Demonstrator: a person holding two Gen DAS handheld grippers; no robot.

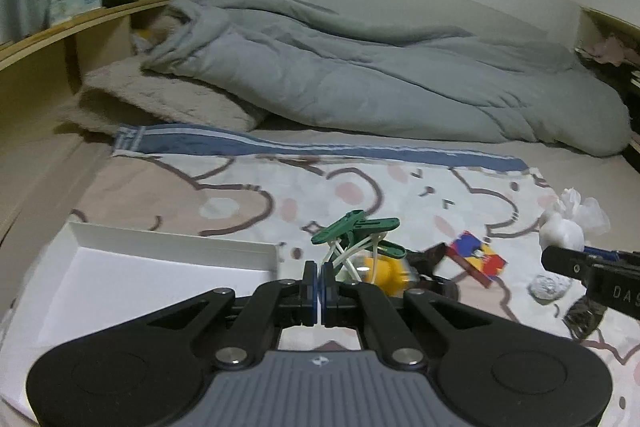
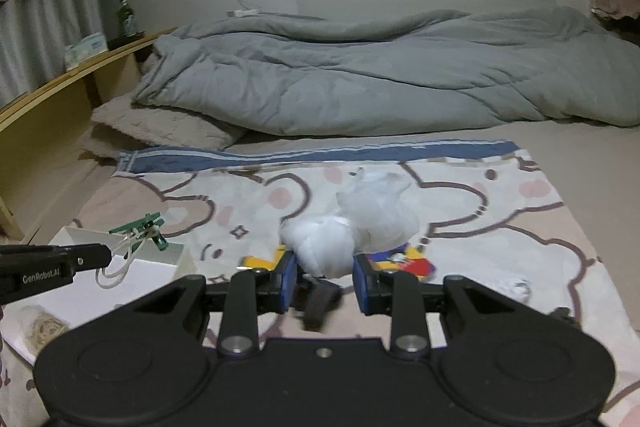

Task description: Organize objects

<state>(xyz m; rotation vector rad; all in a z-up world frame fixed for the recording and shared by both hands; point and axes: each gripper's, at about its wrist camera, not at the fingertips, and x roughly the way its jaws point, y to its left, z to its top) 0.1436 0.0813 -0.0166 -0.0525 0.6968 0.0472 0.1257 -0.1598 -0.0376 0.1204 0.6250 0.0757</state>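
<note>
A bed (image 1: 560, 155) with a rumpled grey quilt (image 1: 360, 75) is serving as the work surface. The left gripper (image 1: 319, 281) is pinching the white cord of a bunch of green clips (image 1: 356, 227), hanging just right of the white tray (image 1: 160, 267); lowering them in seems next. The right gripper (image 2: 325, 277) is closing around a white plastic bundle (image 2: 324, 247), not clearly clamped.

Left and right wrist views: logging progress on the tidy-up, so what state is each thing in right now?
Left tool: shut on white cord.
Green plastic clips on white cord: lifted, dangling near the tray.
Right tool: closed around white plastic bag, lifted.
White plastic bag: knotted, bulging.
White shallow tray: open; coiled twine in a corner.
Colourful card packet: lying on the blanket.
Grey duvet: rumpled.
</note>
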